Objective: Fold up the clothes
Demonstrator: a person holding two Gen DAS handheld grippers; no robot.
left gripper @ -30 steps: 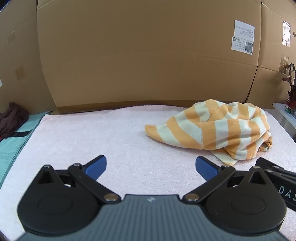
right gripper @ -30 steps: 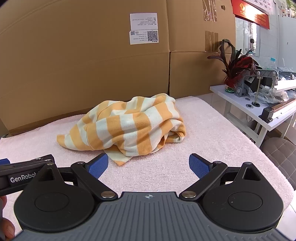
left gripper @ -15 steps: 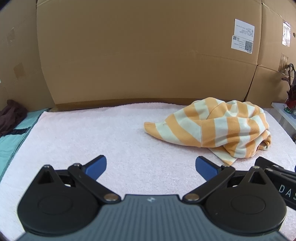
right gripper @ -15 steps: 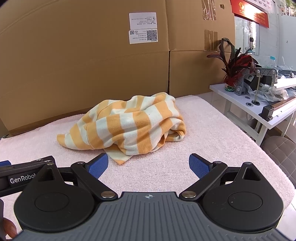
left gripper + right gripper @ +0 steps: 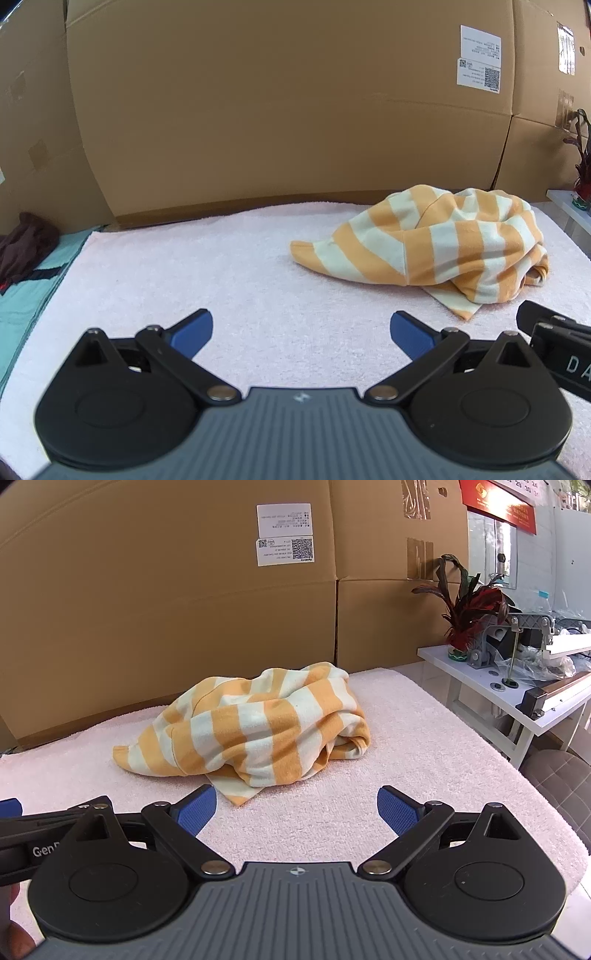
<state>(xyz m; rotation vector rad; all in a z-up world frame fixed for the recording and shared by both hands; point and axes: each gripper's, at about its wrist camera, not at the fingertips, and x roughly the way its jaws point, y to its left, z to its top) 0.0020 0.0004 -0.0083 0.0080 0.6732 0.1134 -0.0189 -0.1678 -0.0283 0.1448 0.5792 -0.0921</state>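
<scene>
My left gripper and right gripper both stand with jaws apart, holding nothing. The crumpled orange-striped garment lies on the pink towel, at one o'clock from my left gripper, eleven from my right.

Cardboard walls around my work surface.
I see tall cardboard sheets behind a pink towel; a white side table holds a red-leaved plant, under daylight.
</scene>
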